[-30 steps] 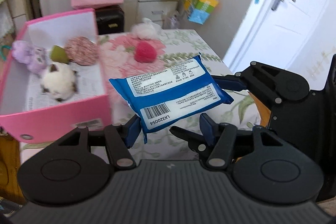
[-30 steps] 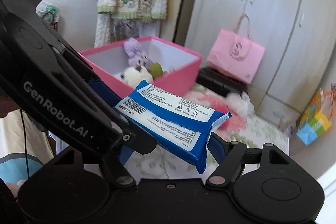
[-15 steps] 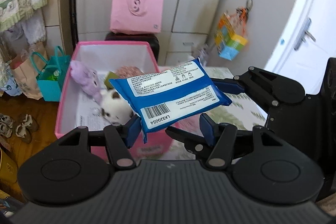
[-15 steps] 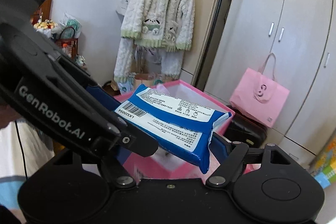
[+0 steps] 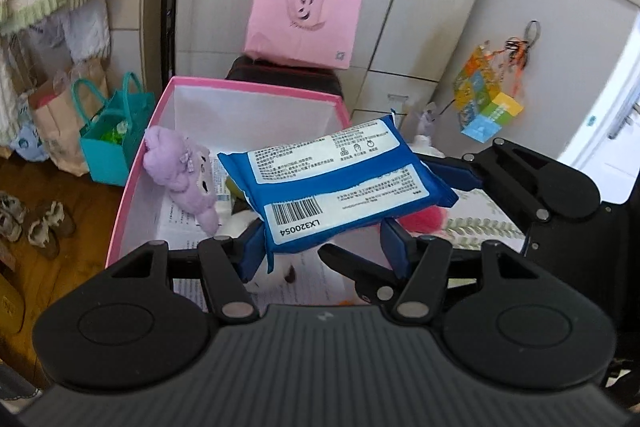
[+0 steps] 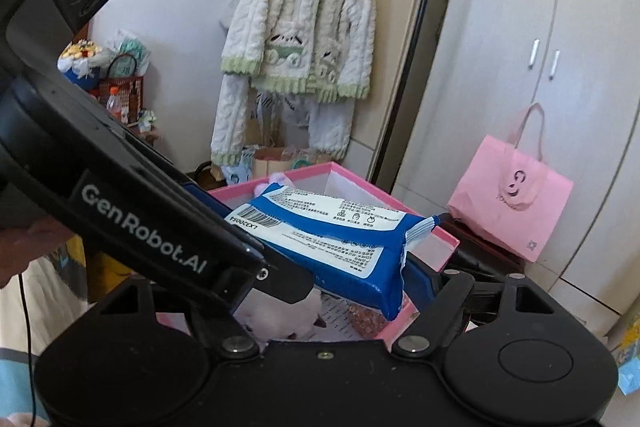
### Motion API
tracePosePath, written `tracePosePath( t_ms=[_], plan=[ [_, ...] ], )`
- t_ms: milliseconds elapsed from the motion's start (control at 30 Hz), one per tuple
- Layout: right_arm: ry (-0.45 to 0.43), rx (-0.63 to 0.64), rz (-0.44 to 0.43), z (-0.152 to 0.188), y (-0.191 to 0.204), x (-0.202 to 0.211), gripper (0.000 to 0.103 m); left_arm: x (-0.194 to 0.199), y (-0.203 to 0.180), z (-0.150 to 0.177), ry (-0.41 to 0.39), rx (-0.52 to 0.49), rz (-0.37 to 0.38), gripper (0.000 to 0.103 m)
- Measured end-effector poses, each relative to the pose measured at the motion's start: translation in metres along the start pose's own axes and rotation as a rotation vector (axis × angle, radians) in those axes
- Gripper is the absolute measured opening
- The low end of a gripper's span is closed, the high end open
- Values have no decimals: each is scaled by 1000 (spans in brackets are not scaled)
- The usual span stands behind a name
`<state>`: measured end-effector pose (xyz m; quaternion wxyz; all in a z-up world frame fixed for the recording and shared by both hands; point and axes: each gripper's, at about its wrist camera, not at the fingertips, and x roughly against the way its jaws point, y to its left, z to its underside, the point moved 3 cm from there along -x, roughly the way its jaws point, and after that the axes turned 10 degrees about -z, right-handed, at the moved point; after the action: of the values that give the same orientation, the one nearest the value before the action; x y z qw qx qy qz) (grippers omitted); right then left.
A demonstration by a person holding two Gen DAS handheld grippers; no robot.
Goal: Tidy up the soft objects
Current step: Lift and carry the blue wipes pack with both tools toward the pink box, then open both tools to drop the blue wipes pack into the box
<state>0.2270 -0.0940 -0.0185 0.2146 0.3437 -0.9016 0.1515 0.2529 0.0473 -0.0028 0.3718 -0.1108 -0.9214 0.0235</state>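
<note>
blue wipes pack [image 5: 340, 183] carried level above the pink box's [image 5: 256, 90] near edge, left gripper [image 5: 320, 247] and right gripper [image 6: 416, 275] each seemingly clamping one end, sharing its floppy weight for the drop-in.

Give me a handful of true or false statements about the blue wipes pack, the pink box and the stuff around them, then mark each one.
1. Both tongs hold the blue wipes pack. True: left tongs and right tongs each grip an end.
2. The pack lies on the box floor. False: it is held above the pink box.
3. A purple plush toy is in the box. True.
4. The pink tote bag is inside the box. False: it stands behind it.
5. The pack's barcode faces down. False: it faces up.
</note>
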Motion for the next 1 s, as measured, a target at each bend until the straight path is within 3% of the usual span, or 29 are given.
tracePosePath(
  t_ms=[100,200,467,633,767,1000],
  plan=[
    [7,-15,-37,2,-10,-17,82,-23,2,-2,9,-4,-59,59],
    [19,-40,-35,9,-16,-35,82,-46,4,-4,55,11,-72,59],
    [82,-10,-65,15,-21,-63,81,-66,12,-1,76,4,-115,59],
    [109,-30,-68,21,-24,-65,81,-62,11,3,70,-27,-125,60],
    [90,-58,-71,22,-28,-54,81,-46,9,7,11,-63,-159,61],
    [74,-122,-87,22,-26,-28,81,-13,1,12,-37,-85,-140,61]
  ],
)
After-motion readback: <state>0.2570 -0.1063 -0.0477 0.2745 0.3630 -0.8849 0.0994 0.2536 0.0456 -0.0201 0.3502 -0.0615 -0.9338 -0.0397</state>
